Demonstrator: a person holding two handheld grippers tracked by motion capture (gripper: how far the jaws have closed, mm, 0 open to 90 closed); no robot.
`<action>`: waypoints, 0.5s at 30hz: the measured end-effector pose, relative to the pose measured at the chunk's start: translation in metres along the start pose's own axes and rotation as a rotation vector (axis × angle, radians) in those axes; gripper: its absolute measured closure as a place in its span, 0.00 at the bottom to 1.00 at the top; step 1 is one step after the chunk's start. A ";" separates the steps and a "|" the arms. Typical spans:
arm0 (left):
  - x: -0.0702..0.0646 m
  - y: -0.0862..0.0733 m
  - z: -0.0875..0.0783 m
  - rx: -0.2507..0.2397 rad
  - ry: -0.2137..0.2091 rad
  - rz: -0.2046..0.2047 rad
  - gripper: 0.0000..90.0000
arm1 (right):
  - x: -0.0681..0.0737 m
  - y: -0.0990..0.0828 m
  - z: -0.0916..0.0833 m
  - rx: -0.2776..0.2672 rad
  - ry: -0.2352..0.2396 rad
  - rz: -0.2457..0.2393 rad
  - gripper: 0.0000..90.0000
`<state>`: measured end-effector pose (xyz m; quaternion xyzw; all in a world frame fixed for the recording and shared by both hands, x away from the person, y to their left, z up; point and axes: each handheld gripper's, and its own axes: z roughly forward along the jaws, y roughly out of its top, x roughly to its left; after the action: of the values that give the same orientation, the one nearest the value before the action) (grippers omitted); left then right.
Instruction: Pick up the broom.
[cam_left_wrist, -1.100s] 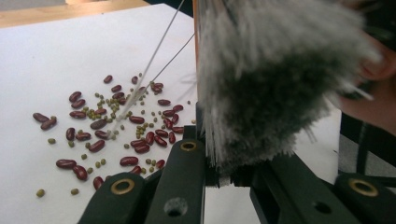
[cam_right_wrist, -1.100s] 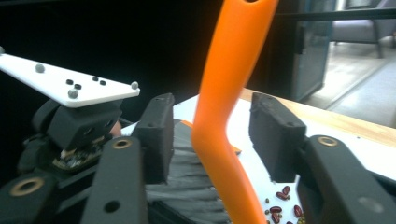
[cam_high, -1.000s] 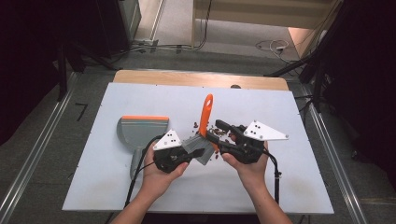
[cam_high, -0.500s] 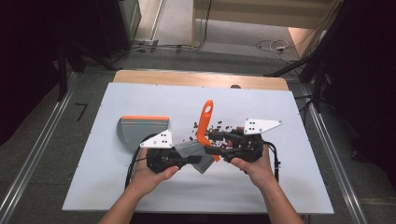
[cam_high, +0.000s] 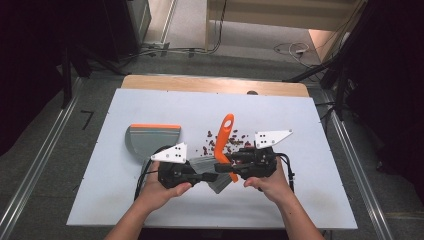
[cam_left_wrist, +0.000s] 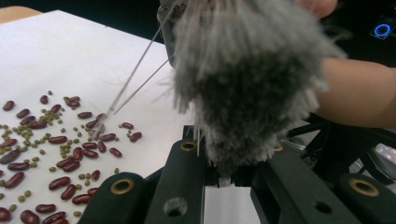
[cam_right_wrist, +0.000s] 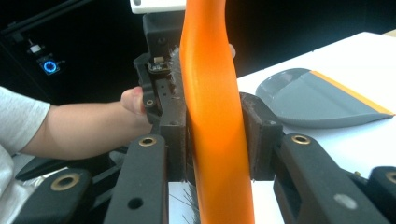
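The brush (cam_high: 223, 145) sits at the middle of the surface (cam_high: 310, 195), just this side of the scattered beans (cam_high: 227, 141), its orange handle (cam_right_wrist: 212, 140) pointing away from the person and its grey bristles (cam_left_wrist: 243, 79) toward them. The left gripper (cam_high: 200, 172) is clamped on the bristle end, seen close in the left gripper view. The right gripper (cam_high: 232, 162) has just been closing its jaws, and they now press on both sides of the handle. The dustpan (cam_high: 152, 140) lies left of the brush, apart from it. The step looks like a handover of the brush to the right gripper; next, the left gripper likely needs to let go so sweeping the beans toward the dustpan can begin.
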<state>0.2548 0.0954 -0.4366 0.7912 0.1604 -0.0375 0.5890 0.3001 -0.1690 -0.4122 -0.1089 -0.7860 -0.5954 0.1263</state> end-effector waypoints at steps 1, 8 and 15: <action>0.000 0.000 0.000 0.000 -0.010 0.001 0.95 | 0.000 0.000 0.000 0.011 0.008 0.003 0.73; -0.002 0.000 0.000 -0.009 -0.007 0.017 0.93 | 0.006 0.005 -0.002 0.050 0.010 -0.011 0.77; -0.004 -0.001 -0.005 -0.036 0.075 0.007 0.67 | 0.011 0.008 -0.004 0.039 -0.034 -0.029 0.77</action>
<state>0.2499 0.0990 -0.4348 0.7819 0.1804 -0.0028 0.5968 0.2921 -0.1709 -0.4004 -0.1054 -0.8010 -0.5797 0.1063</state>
